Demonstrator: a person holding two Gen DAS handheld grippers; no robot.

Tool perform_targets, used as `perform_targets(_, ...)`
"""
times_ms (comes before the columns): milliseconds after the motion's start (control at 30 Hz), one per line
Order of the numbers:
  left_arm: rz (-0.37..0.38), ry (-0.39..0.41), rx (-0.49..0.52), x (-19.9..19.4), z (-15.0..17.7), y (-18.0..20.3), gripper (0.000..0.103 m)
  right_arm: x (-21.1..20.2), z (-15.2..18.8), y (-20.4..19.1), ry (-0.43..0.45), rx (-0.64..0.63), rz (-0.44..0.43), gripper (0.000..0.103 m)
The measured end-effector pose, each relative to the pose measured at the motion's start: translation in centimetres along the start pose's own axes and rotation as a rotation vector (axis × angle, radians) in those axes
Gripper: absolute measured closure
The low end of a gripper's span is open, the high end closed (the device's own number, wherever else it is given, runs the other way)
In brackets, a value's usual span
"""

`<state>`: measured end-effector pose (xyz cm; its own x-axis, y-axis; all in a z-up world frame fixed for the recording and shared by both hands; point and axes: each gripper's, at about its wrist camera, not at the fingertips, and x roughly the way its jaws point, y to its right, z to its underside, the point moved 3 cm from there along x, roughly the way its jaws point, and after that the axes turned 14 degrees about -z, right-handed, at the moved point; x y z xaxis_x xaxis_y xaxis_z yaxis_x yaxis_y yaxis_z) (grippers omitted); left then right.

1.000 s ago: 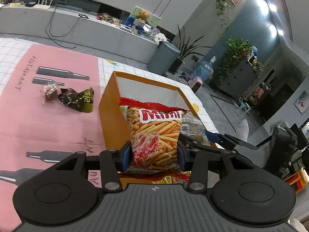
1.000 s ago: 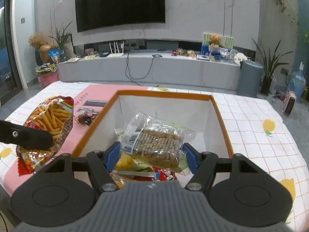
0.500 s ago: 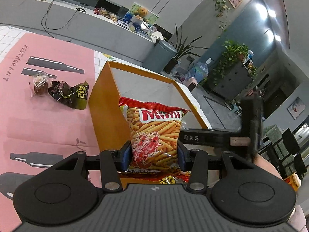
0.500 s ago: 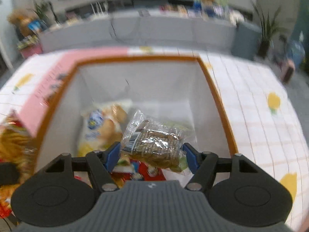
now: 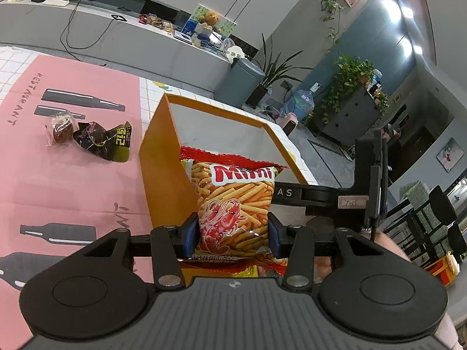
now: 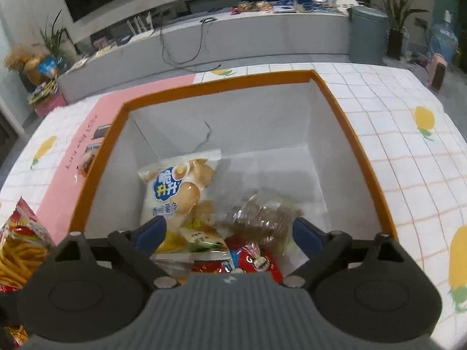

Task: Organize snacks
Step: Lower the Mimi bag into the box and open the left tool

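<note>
My left gripper [image 5: 233, 234] is shut on a red and orange shrimp-stick bag [image 5: 235, 204], held upright beside the orange box [image 5: 157, 157]. In the right wrist view the same bag [image 6: 17, 248] shows at the far left. My right gripper [image 6: 229, 232] hangs over the orange box [image 6: 364, 151], its jaws opening. A clear packet of brown crackers [image 6: 262, 218] lies loose and blurred below them inside the box, free of the pads. A white and blue snack bag [image 6: 178, 186] and red packets [image 6: 248, 259] lie on the box floor.
A dark crumpled wrapper [image 5: 102, 141] and a small clear-wrapped brown snack [image 5: 59, 127] lie on the pink mat [image 5: 58, 180]. The right gripper's black body [image 5: 370, 192] crosses behind the held bag. A checked tablecloth [image 6: 408, 151] covers the table around the box.
The right gripper tipped down over the box and spread its jaws; the cracker packet it held has dropped into the box. The left gripper kept its hold on the shrimp-stick bag.
</note>
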<state>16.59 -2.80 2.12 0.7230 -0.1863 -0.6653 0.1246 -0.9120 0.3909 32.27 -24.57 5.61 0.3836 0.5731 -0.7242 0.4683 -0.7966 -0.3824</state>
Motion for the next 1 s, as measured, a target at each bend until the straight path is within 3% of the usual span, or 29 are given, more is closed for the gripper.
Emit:
perform_targets(133, -0.008, 0.01, 0.006, -1.0, 0.1, 0.2, 0.051, -1.1, 0.7, -0.8, 0.061, -0.01, -0.023, 0.012)
perform_targets(333, -0.02, 0.014, 0.009, -2.2, 0.1, 0.5, 0.051, -1.3, 1.6, -1.4, 0.057, 0.009, -0.06, 0.012)
perform_targets(567, -0.027, 0.027, 0.041, -2.7, 0.0, 2.0, 0.051, -6.0, 0.9, -1.9, 0.236, 0.012, -0.026, 0.012)
perform_targets(667, -0.019, 0.026, 0.05, -2.4, -0.2, 2.9, 0.05, -9.2, 1.0, -1.5, 0.32, 0.014, -0.032, 0.011)
perform_targets(833, -0.003, 0.015, 0.051, -0.4, -0.4, 5.6, 0.051, -11.3, 1.5, -1.0, 0.343, -0.079, 0.027, 0.011)
perform_targets(1000, 0.022, -0.04, 0.024, 3.0, -0.4, 7.4, 0.052, -12.2, 1.7, 0.3, 0.367, -0.067, -0.017, 0.011)
